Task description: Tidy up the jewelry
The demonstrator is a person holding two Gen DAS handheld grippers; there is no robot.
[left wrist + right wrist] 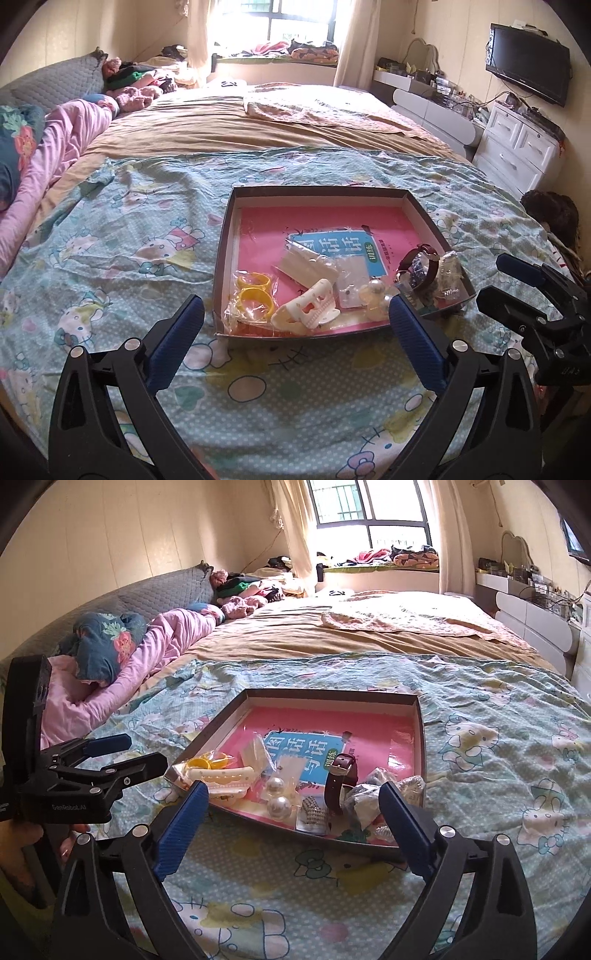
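While both sets of tongs hang over the bed [295, 387], I can see that nearly all the sorting looks done, as far as I can judge. Every bit of jewelry I can spot is inside the box [317, 194], and nothing lies loose on the blanket.

From the left camera, the yellow rings [255, 293] in their clear bag sit at 8 o'clock in the box. The white hair clip [306, 306] lies at 6 o'clock, touching the bag. The pearls [375, 291] rest just beside the clip, toward 5 o'clock. The watch [421, 267] stands on its edge at 4 o'clock, near the right wall, with small clear bags next to it. All of it is piled in the near half; the far half shows only the pink book [325, 225] on the bottom.

My left tongs [295, 317] are spread wide and hold nothing, just short of the near wall of the box. My right tongs [293, 803] are spread wide too, with nothing between them, over the near corner by the watch.

I think what is left is tidying the pile, maybe spreading things apart. I cannot tell if more jewelry waits out of view.
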